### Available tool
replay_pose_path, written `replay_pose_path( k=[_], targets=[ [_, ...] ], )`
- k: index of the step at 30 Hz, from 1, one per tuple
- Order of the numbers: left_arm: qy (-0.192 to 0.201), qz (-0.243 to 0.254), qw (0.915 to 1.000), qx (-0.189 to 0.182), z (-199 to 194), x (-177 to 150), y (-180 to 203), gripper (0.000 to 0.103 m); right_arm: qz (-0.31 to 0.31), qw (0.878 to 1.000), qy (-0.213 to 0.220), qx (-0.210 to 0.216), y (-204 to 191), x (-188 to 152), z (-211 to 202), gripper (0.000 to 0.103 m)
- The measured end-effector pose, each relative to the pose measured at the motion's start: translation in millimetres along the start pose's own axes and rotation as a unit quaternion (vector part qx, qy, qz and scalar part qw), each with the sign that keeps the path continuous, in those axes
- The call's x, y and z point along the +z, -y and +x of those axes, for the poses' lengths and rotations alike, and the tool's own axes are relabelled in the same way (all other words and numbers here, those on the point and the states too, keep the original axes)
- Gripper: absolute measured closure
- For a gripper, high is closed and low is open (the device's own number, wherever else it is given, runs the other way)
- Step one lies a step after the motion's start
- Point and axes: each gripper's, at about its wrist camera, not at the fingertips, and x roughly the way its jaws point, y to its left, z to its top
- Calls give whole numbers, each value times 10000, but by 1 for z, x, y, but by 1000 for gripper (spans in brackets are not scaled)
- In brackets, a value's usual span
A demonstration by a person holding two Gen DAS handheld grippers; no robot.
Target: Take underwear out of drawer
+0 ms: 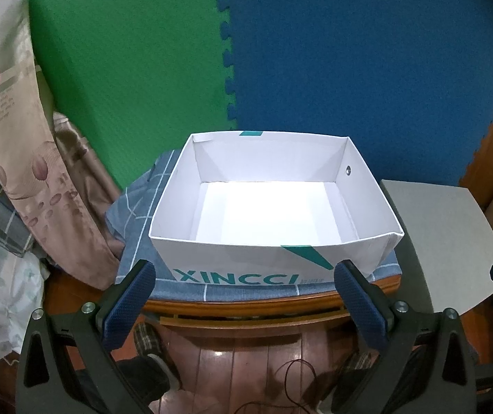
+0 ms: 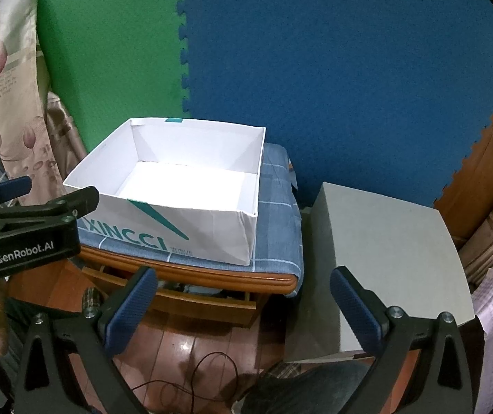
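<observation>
A wooden cabinet's drawer [image 2: 177, 298] stands pulled out a small way under the top; its front also shows in the left wrist view [image 1: 246, 321]. Something pale lies in the gap, too hidden to tell if it is underwear. My left gripper [image 1: 244, 286] is open in front of the cabinet's edge, above the drawer, with nothing between its blue pads. It also shows at the left of the right wrist view [image 2: 48, 193]. My right gripper [image 2: 244, 293] is open too, to the right of the drawer's front corner, and holds nothing.
An empty white XINCCI box [image 1: 267, 207] sits on a blue checked cloth [image 2: 277, 214] on the cabinet top. A grey board-topped stand [image 2: 391, 258] is close on the right. A person's slippered feet [image 1: 146, 341] and a thin cable [image 2: 208, 372] are on the wooden floor.
</observation>
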Motion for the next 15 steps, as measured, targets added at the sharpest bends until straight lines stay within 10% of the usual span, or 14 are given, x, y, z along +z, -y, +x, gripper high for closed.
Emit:
replay_pose_path(
  k=[15],
  targets=[
    [-105,-36,9999,11,12,-13,-8,1,2,10000,-22,13,0,-1,1,0]
  ],
)
